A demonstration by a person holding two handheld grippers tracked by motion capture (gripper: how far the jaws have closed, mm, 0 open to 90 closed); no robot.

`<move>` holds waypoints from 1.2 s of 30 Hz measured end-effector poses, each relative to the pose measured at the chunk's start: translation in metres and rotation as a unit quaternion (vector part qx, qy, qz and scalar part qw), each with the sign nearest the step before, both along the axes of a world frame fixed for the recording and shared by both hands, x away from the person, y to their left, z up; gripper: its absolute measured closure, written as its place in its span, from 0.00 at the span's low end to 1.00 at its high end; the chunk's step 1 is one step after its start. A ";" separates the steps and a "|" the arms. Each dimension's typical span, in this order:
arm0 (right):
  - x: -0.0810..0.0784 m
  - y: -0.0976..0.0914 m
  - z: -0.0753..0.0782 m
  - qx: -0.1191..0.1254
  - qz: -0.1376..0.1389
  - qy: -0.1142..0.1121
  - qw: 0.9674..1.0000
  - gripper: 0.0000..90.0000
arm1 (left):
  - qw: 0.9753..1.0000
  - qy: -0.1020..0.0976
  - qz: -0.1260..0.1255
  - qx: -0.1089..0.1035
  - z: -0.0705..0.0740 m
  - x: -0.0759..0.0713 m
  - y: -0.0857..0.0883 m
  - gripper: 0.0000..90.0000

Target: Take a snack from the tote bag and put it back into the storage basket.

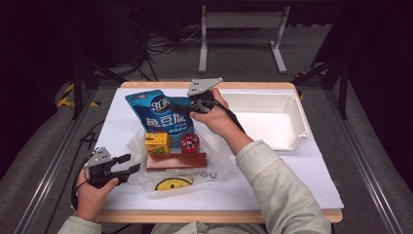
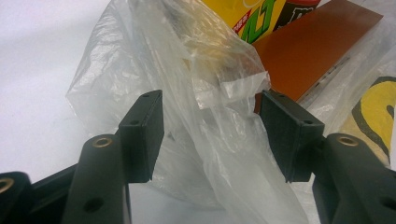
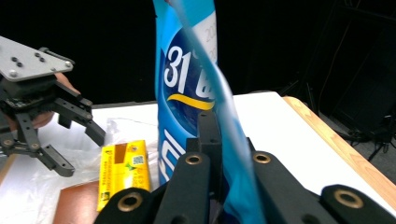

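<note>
Blue printed plastic stand-up pouch: at twelve o'clock of the clear plastic bag; light, soft, slippery film, best held by its flat side seam; right gripper pinches that edge; left gripper spread around bag's crumpled rim, at eight o'clock

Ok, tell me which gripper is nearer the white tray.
Right. The right gripper, shut on the blue pouch, sits just left of the white tray. The left gripper is at the table's near left corner, by the plastic bag.
</note>
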State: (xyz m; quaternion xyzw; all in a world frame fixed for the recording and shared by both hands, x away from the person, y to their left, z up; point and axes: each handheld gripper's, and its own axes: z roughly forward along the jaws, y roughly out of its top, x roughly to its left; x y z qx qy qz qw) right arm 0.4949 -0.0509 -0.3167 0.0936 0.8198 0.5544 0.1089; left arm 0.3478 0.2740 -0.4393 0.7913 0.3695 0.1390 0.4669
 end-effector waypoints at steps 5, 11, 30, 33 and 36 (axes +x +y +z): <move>-0.002 0.000 0.004 0.002 0.005 -0.003 1.000 1.00 | 1.000 0.001 0.001 0.000 -0.001 0.000 0.000 0.47; -0.005 -0.002 0.017 0.015 0.010 -0.008 1.000 1.00 | 1.000 0.002 0.000 0.000 0.000 0.001 -0.001 0.47; -0.017 -0.003 0.062 0.040 0.021 -0.043 0.998 1.00 | 1.000 0.008 0.001 0.000 -0.001 0.000 -0.001 0.48; -0.019 -0.004 0.068 0.045 0.022 -0.046 0.998 1.00 | 1.000 0.006 0.002 0.001 -0.001 0.000 -0.001 0.48; -0.019 -0.005 0.073 0.049 0.020 -0.049 0.997 1.00 | 1.000 0.005 0.005 0.000 0.000 0.000 0.000 0.47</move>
